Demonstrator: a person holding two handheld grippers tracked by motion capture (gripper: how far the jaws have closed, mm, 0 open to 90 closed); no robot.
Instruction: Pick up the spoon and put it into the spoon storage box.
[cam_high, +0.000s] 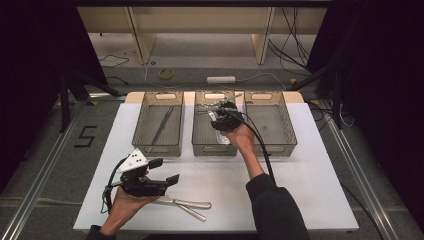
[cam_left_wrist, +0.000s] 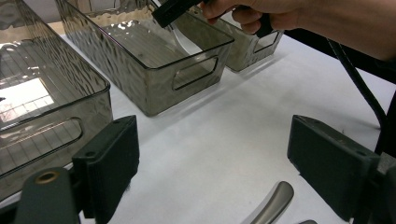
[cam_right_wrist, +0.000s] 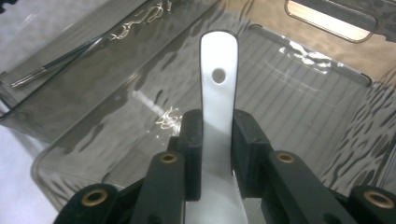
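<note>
At the left of the bench (cam_high: 300, 190) we saw the left gripper (cam_high: 165, 172) released, its jaws spread wide above the white surface, with two metal utensils (cam_high: 192, 206) lying just beside it. Farther back stood three smoky plastic bins in a row: the left bin (cam_high: 159, 125) held a thin dark tool (cam_high: 161, 126). Over the middle bin (cam_high: 202, 132) the right gripper (cam_right_wrist: 217, 140) was clenched on a white flat handle (cam_right_wrist: 218, 79) with a small hole near its end. The right bin (cam_high: 272, 125) stood just beside.
</note>
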